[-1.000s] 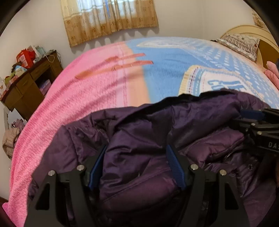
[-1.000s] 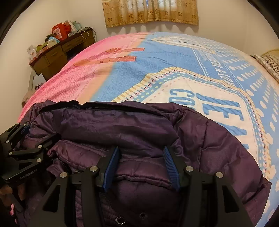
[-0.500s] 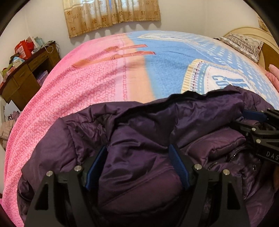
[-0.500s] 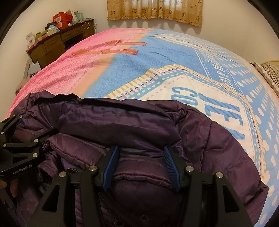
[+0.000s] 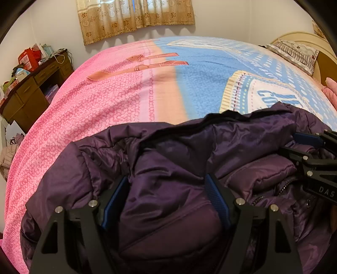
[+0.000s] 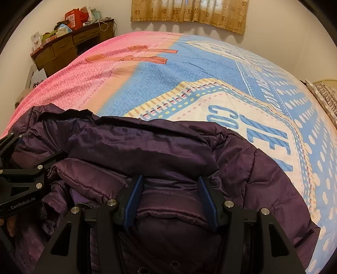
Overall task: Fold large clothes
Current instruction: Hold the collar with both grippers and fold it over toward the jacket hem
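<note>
A dark purple padded jacket (image 5: 189, 151) lies bunched on the near part of the bed; it also fills the lower right wrist view (image 6: 147, 147). My left gripper (image 5: 166, 196) has its blue pads wide apart with a thick fold of the jacket between them. My right gripper (image 6: 170, 194) also has its pads apart around a padded fold near the collar. Each gripper shows in the other's view: the right one at the right edge (image 5: 316, 160), the left one at the left edge (image 6: 23, 175). The jacket's lower part is hidden below the fingers.
The bed has a pink, peach and blue printed quilt (image 5: 147, 88). A cluttered brown desk (image 5: 31, 88) stands at the far left by the wall. A pillow (image 5: 294, 50) and headboard are at the far right. A curtain (image 6: 189, 14) hangs on the back wall.
Both grippers and the jacket fold have moved forward over the bed, so the jacket covers more quilt. The jaw gaps look unchanged.
</note>
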The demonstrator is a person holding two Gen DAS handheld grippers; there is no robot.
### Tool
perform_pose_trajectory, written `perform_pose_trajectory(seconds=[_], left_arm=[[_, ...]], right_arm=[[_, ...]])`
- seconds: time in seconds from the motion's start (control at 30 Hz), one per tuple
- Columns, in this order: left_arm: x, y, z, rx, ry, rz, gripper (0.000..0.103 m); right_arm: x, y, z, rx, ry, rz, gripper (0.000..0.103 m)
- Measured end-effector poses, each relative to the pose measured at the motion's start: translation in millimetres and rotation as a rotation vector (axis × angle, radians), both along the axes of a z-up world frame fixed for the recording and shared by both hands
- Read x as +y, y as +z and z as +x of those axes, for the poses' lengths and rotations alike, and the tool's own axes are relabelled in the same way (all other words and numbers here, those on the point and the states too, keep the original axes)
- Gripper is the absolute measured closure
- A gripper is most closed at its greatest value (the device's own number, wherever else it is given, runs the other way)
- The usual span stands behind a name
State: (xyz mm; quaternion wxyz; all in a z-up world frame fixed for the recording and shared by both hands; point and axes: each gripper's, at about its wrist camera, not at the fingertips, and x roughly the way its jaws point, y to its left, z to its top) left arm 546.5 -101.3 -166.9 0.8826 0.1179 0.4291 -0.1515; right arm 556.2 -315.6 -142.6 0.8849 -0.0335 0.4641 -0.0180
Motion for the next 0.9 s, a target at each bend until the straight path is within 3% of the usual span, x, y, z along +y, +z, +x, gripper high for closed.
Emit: perform_pose_trajectory(seconds=[0.53,0.6,0.7,0.77,0.9], left_arm=[[-3,-1,0,-0.007,0.010,0.015,0.022],[3,5,3,0.009,0.020,-0.016,0.021],[-2,22,-8,-0.076,0.022,0.019,0.023],[-9,38,-16,-0.116,-0.006,-0.010,0.023],[-32,46,-24,-0.100,-0.083,-0.052,0.013]], right_arm=[[5,-1,0,0.002,0.002,-0.045,0.048],[6,-1,1,0.001,0.002,-0.048,0.048],[5,-1,1,-0.003,0.001,-0.039,0.048],[5,-1,0,-0.008,0.000,-0.033,0.048],[0,-1,-1,-0.015,0.000,-0.002,0.048]])
